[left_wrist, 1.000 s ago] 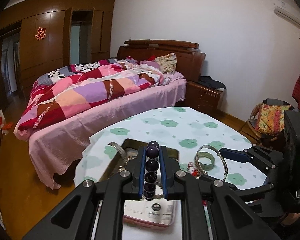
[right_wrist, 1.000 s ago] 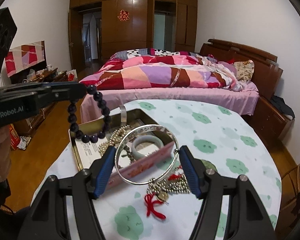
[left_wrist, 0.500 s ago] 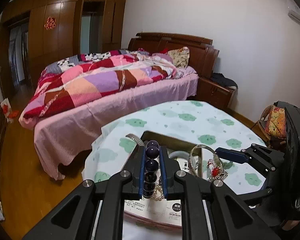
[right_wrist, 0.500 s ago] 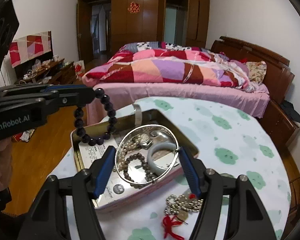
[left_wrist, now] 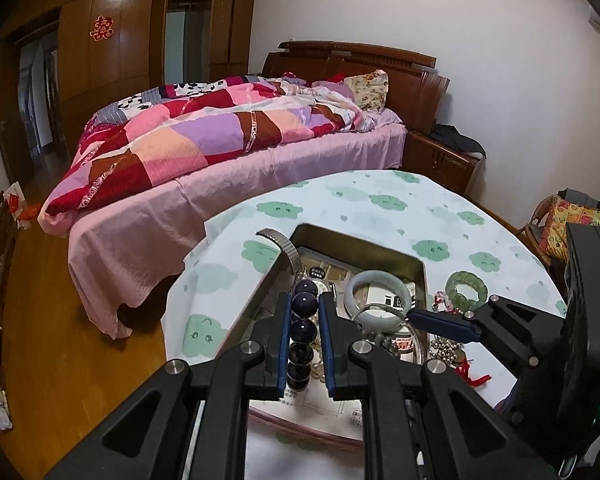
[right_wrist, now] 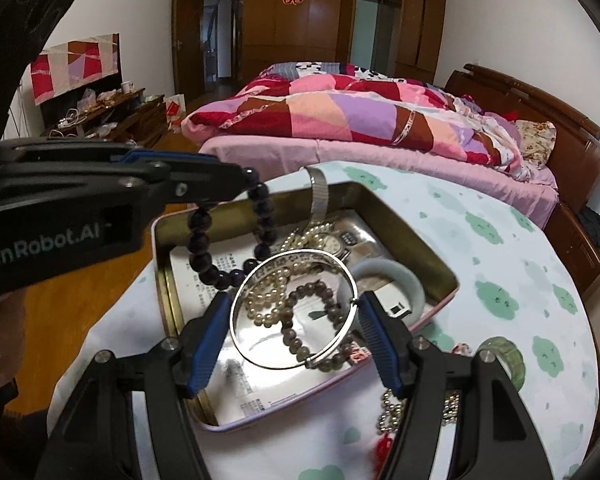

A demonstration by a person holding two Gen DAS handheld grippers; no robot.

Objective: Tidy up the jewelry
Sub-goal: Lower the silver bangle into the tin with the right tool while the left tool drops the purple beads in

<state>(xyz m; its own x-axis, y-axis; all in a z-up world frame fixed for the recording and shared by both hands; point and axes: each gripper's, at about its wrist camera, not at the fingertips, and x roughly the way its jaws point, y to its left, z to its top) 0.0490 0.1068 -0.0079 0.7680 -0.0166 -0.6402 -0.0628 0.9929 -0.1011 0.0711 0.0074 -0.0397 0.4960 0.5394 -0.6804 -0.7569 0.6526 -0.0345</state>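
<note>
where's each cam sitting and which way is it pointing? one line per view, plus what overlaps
Left wrist: on the left gripper, looking forward and down over the tin box toward the bed; its fingers pinch the dark bead bracelet; the right gripper's fingertip enters from the right.
Right wrist: on the right gripper, looking down into the tin box; its pads hold the silver bangle; the left gripper and part of a hand show at left.
Shared: tin box, pale jade bangle, dark bead bracelet, bed.

tin (right_wrist: 404, 236) on table (right_wrist: 500, 248), bed (right_wrist: 380, 152) behind
</note>
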